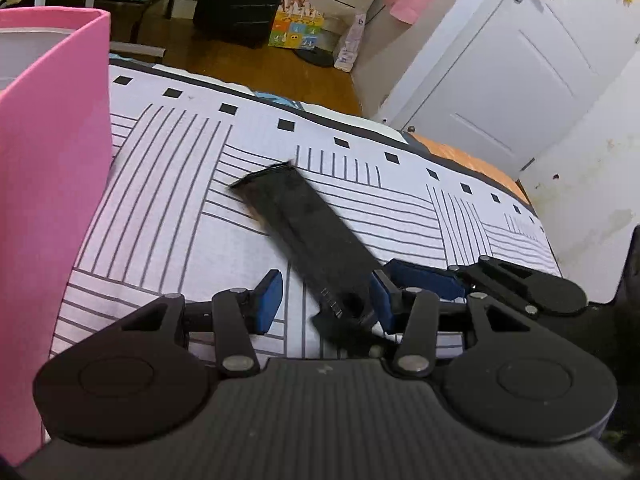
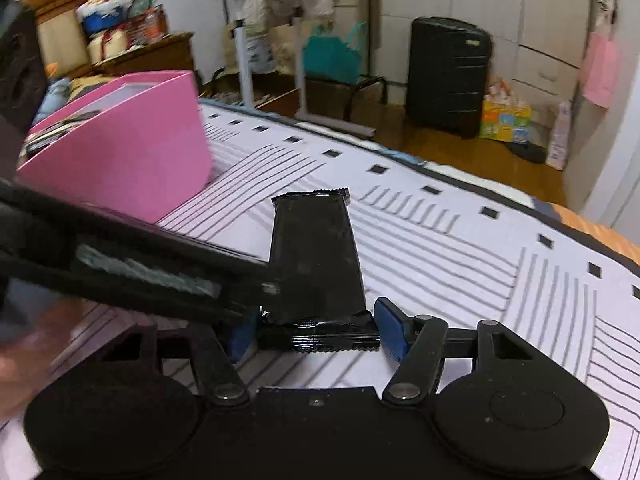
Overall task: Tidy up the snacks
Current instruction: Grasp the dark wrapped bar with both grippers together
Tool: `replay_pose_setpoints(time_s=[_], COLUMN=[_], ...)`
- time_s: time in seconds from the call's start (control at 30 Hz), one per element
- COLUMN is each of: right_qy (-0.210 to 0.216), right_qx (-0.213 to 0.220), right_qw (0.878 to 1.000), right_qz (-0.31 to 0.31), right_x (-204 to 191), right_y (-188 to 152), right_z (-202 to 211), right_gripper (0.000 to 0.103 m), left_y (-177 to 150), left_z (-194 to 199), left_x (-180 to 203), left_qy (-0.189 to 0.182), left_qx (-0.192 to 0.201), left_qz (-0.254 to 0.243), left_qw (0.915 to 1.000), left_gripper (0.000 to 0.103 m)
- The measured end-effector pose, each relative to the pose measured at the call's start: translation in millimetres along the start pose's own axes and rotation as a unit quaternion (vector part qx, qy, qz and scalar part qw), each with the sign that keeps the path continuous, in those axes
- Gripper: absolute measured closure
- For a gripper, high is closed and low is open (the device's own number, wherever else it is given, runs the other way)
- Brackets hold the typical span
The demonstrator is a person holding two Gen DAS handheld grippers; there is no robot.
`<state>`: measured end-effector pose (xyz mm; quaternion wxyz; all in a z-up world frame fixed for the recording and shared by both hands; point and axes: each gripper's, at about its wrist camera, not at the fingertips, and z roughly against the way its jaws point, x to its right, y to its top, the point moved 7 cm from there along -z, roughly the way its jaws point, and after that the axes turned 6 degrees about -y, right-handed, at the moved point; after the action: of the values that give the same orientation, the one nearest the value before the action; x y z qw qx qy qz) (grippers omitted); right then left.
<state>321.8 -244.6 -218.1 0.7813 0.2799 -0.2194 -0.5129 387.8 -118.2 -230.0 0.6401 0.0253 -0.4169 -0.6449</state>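
Observation:
A black snack packet point(image 2: 314, 256) lies lengthwise on the striped bedsheet point(image 2: 460, 264). Its crimped near end sits between the blue pads of my right gripper point(image 2: 316, 334), which meet its two side edges. In the left wrist view the same packet point(image 1: 304, 232) runs diagonally and is blurred. Its near end is inside my left gripper point(image 1: 326, 300), close to the right pad. That gripper is open, with a wide gap on the left side. A finger of my right gripper point(image 1: 520, 286) reaches in from the right. One left gripper finger point(image 2: 160, 272) crosses the packet from the left. The pink box point(image 2: 132, 152) stands at the left.
The pink box point(image 1: 52, 160) rises close on the left and holds several dark packets point(image 2: 60, 128). The bed's far edge point(image 1: 304, 108) drops to a wooden floor. A black suitcase point(image 2: 448, 76) and a white door point(image 1: 520, 76) stand beyond. A blurred hand point(image 2: 24, 344) shows at the lower left.

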Motion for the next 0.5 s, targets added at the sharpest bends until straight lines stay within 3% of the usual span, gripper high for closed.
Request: replay_pose_setpoints(time_s=[0.17,0.5], right_qy=[-0.003,-0.003], right_qx=[-0.007,-0.022], right_qw=[1.0,0.998], right_qz=[-0.027,-0.056], right_x=[-0.6,-4.3], right_y=[1.3,4.3], right_z=[-2.1,5.4], right_gripper=[0.035,0.035], left_y=[-6.5,-7.4], left_z=[-0.8,7.0], left_x=[5.1,1.8], left_qy=[0.008,-0.007], left_qx=[-0.006,-0.017], left_qz=[-0.022,0.004], left_qw=[0.9997,0.9998], left_gripper=[0.063,0.065])
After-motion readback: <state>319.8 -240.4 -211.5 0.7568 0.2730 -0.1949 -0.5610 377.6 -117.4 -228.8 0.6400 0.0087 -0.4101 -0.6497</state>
